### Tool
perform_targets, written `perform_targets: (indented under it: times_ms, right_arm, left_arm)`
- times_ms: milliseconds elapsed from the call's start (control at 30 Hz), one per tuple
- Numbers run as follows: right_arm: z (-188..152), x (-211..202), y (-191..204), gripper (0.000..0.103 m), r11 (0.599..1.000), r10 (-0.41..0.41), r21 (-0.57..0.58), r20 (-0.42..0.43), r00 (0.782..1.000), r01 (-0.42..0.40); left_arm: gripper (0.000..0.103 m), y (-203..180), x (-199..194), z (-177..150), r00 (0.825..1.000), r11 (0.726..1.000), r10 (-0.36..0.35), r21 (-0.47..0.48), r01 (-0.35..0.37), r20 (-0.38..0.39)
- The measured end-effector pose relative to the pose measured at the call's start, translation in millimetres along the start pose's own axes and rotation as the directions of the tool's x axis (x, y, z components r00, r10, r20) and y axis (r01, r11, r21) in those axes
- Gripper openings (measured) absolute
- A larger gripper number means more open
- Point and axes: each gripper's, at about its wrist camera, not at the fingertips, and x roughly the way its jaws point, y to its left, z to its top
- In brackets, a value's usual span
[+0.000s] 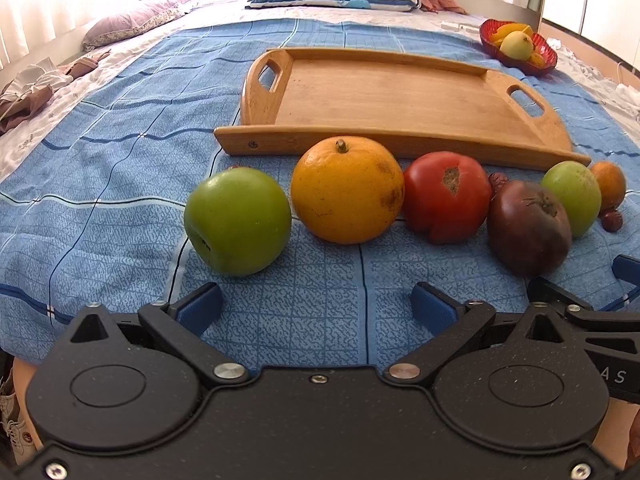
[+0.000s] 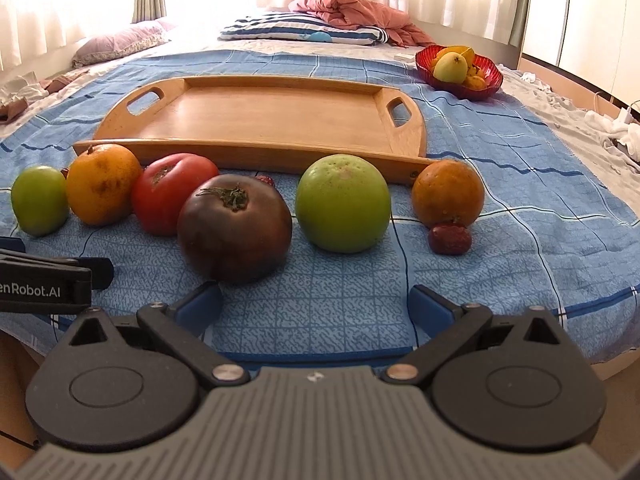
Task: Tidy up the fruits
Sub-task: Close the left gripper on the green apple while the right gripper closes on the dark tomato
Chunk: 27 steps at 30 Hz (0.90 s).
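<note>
My left gripper (image 1: 316,304) has a speckled black body, blue finger pads (image 1: 200,308) and silver screws; my right gripper (image 2: 316,304) adds a ribbed grey cover and white lettering.

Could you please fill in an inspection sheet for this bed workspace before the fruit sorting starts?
Surface: blue checked bedspread, fairly flat.
Job's things: wooden tray bare; in front of it a row of green apple, orange, red tomato, dark tomato, second green apple, small orange, red date.
Clutter: red bowl of fruit, pillows, crumpled clothes.
Grippers: left gripper and right gripper, jaws open, nothing between them.
Cables: white cable at the right edge.
Surroundings: bright curtained windows.
</note>
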Motion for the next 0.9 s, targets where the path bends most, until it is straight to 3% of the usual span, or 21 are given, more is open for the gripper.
perform_targets:
  times_ms: [200, 300, 467, 667, 900]
  right_arm:
    - [-0.4, -14.1, 5.3, 0.096, 0.999, 0.048, -0.012, 0.084, 0.995, -0.048]
    - [2.1, -21.1, 9.5, 0.091, 0.996, 0.087, -0.024, 0.134, 0.987, -0.085]
    - [6.9, -17.7, 10.9, 0.081, 0.993, 0.116, 0.01, 0.134, 0.984, -0.118]
    - [8.9, -16.1, 16.6, 0.076, 0.992, 0.126, 0.0, 0.149, 0.981, -0.127]
    - [13.1, -12.3, 21.7, 0.07, 0.991, 0.132, 0.005, 0.155, 0.979, -0.135]
  left_arm:
    - [0.084, -2.7, -21.4, -0.5, 0.996, 0.999, -0.015, 0.044, 0.012, 0.088]
    - [0.083, -2.6, -35.1, -0.5, 0.986, 0.997, 0.008, 0.075, -0.021, 0.169]
    - [0.083, 8.7, -49.6, 1.5, 0.964, 0.997, 0.054, 0.033, -0.065, 0.262]
    - [0.071, 24.2, -40.2, 3.7, 0.959, 0.993, 0.101, 0.027, -0.112, 0.266]
    - [0.07, 36.0, -20.2, 3.1, 0.963, 0.992, 0.121, -0.003, -0.124, 0.241]
